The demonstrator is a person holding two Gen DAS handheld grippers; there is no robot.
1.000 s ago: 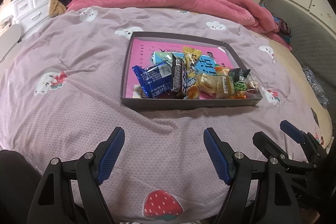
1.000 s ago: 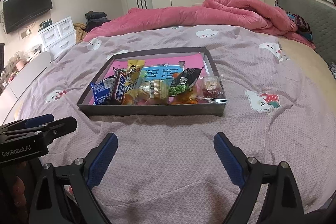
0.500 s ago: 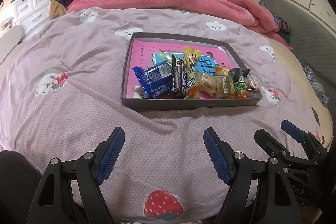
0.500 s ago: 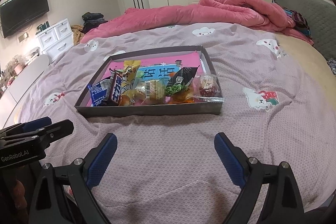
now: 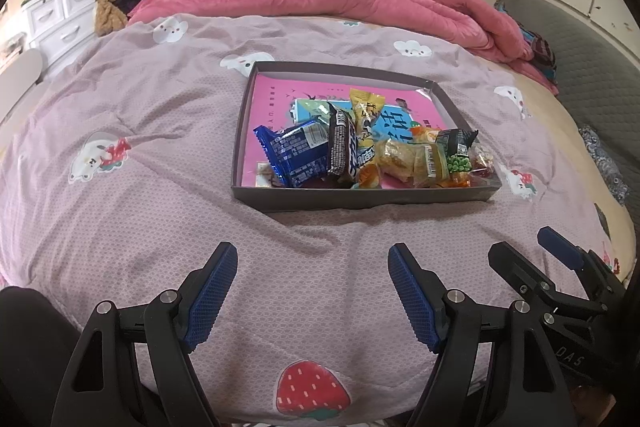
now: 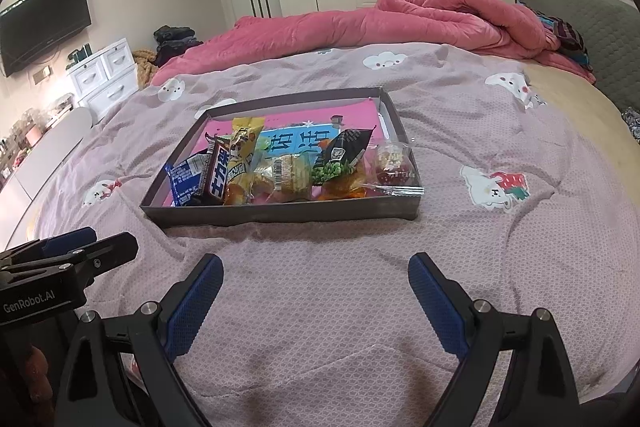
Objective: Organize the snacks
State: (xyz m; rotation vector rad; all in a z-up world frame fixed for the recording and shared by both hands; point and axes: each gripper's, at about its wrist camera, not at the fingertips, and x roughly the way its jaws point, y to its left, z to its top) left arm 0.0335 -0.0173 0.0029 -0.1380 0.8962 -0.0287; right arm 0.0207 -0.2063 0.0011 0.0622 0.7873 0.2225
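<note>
Both tools, the left tool [image 5: 312, 291] and the right tool [image 6: 316, 301], hang wide and empty over the bed [image 5: 120, 195], apparently poised before a pick. The snacks [image 5: 360, 151] lie heaped against the near wall of the shallow grey box [image 5: 360, 201], which corrals them on the soft quilt.

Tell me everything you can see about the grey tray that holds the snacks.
The grey tray is a shallow rectangular box with low, thin walls, apparently cardboard, lying flat and open-topped on the purple bedspread. A pink printed sheet covers its floor. The snacks are bunched along its near wall: a blue packet at one end, a dark chocolate bar, yellow packets, a green pea packet, and a clear packet at the other end. The far half holds no snacks. Neither hand-held gripper touches it.
</note>
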